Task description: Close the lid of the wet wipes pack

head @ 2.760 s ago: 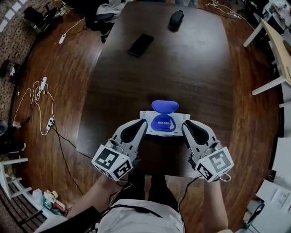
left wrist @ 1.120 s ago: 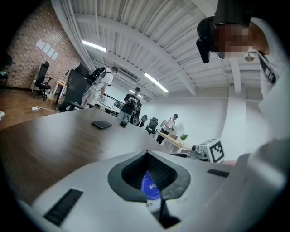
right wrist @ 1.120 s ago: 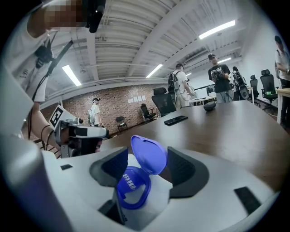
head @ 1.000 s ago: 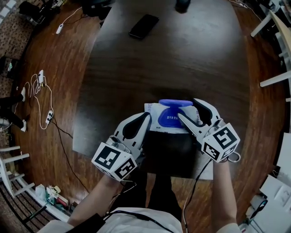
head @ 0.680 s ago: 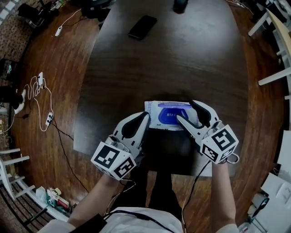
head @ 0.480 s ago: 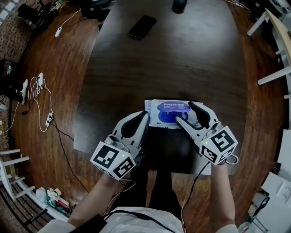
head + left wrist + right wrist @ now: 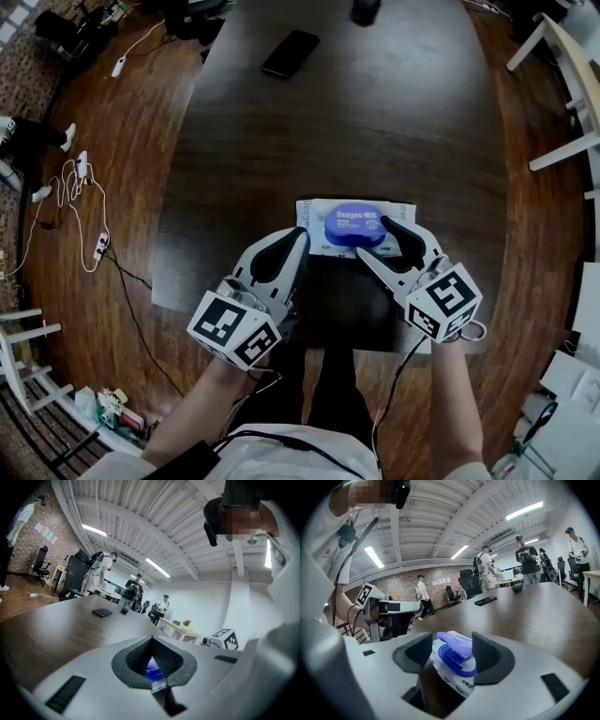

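Note:
The white wet wipes pack [image 7: 313, 225] lies on the dark table [image 7: 375, 122] near its front edge. Its blue lid [image 7: 357, 223] is folded down over the opening, print side up. In the right gripper view the lid [image 7: 457, 642] rests slightly raised over its blue base. My right gripper [image 7: 373, 236] is open, its jaws on either side of the pack's right end and the lid [image 7: 451, 641]. My left gripper [image 7: 302, 234] is shut and empty just left of the pack; through its pads [image 7: 140, 656] a sliver of the pack [image 7: 153, 670] shows.
A black phone [image 7: 290, 53] and a computer mouse [image 7: 365, 9] lie at the far end of the table. Cables [image 7: 84, 206] run over the wooden floor at the left. White furniture legs [image 7: 562, 150] stand at the right. Several people stand beyond the table [image 7: 527, 557].
The blue lid stood upright and open; the right gripper swung over it and the lid came down flat. The right gripper has since drawn back a little. The left gripper stayed put.

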Motion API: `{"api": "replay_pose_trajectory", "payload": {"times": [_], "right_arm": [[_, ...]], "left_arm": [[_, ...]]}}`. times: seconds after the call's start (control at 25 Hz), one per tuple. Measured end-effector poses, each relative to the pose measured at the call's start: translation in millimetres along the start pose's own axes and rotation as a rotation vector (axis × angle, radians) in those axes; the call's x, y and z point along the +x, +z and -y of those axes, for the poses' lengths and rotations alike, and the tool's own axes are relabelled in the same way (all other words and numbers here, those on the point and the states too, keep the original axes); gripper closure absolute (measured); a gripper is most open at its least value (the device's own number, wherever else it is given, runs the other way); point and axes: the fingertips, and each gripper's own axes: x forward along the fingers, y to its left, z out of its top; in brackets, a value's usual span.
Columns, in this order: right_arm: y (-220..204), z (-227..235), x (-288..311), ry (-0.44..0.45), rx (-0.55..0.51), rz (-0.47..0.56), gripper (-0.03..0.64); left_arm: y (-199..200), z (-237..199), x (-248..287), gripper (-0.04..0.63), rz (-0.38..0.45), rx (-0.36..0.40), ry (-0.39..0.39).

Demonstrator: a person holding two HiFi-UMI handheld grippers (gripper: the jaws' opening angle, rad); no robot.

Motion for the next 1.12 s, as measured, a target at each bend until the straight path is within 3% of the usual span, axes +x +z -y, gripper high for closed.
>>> {"api": "replay_pose_trajectory", "payload": {"times": [0.32, 1.12], "right_arm": [[-8.0, -17.2, 7.1, 0.026, 0.000, -0.030, 0.357], [-46.6, -38.7, 37.2, 0.034, -0.039, -0.243, 0.357]], "left_arm": [[-3.1, -3.0, -4.9, 0.595, -0.007, -0.002, 0.003], [4.7, -10.4, -10.1, 0.595, -0.010, -0.011, -0.003]]}}
